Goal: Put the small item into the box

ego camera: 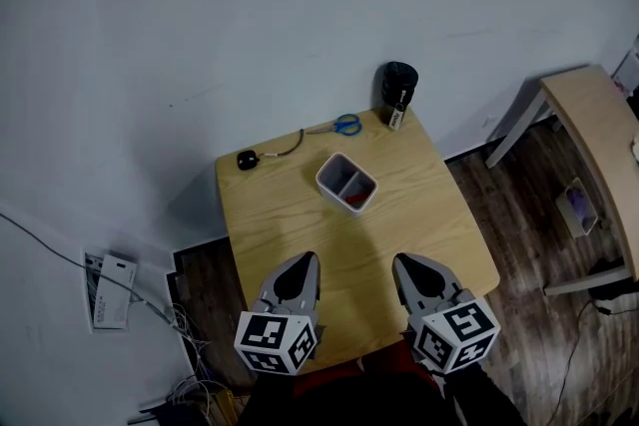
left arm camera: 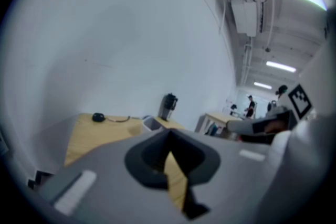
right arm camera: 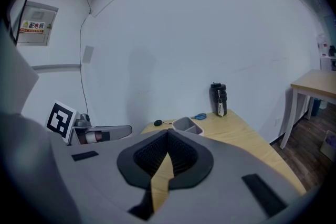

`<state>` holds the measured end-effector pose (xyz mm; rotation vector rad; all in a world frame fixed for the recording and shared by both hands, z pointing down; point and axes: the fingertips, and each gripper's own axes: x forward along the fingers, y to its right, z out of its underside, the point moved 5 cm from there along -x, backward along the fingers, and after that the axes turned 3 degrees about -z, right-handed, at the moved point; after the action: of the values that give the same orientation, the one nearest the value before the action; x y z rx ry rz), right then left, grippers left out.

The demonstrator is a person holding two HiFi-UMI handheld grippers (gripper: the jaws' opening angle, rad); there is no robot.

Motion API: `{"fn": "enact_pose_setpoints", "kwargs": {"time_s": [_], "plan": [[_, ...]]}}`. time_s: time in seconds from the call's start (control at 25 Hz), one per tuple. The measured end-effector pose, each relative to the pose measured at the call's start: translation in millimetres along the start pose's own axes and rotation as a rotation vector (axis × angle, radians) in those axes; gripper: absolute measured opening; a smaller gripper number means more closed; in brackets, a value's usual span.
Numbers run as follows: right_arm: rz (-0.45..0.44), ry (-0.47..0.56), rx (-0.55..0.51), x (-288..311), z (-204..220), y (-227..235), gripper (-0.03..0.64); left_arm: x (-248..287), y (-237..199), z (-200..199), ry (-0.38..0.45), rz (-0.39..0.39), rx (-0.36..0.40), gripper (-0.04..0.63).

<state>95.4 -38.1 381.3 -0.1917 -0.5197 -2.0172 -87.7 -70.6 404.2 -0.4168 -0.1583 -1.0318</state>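
Hovering at the bottom of the head view, the left gripper (ego camera: 305, 262) and right gripper (ego camera: 404, 264) are held over the near edge of the bench (ego camera: 300, 214). In each gripper view the fingers (left arm camera: 231, 181) are seen brought together at their tips with nothing between them; only bare wood shows through the slit behind.

The small item (ego camera: 247, 160), taken here to be the black piece, lies at the upper left of the bench, well apart from the box (ego camera: 334, 195) at the middle. A thin cord (ego camera: 285, 150) is attached to it and runs toward the scissors (ego camera: 344, 125).

Trouble is most likely to be caused by that cord: the scissors could be dragged, or the item tugged loose. The light box could also be knocked askew if it is approached carelessly.
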Motion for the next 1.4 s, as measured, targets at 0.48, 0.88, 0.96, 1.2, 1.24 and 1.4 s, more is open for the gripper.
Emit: {"fn": "enact_pose_setpoints", "kwargs": {"time_s": [0.48,0.88,0.96,1.2,1.24,1.4], "plan": [[0.026,0.061,0.006,-19.3,-3.8,-19.3,0.008,-29.7,-10.8,-9.9,0.050,0.029,0.007,0.003],[0.042,0.087,-0.006,-30.6,-0.6,-36.2,0.008,-50.7,-18.3,-6.2,0.059,0.034,0.028,0.002],[0.040,0.085,-0.007,-31.8,-0.5,-39.4,0.008,-54.7,-19.0,-7.7,0.065,0.035,0.033,0.003],[0.045,0.090,-0.017,-37.2,1.5,-48.6,0.008,-66.4,-23.8,-11.1,0.095,0.041,0.026,0.002],[0.047,0.091,-0.019,-38.1,1.6,-49.8,0.008,-67.9,-25.2,-11.9,0.098,0.042,0.026,0.003],[0.055,0.097,-0.026,-40.8,1.5,-52.5,0.008,-71.8,-29.7,-16.5,0.118,0.044,0.022,0.002]]}}
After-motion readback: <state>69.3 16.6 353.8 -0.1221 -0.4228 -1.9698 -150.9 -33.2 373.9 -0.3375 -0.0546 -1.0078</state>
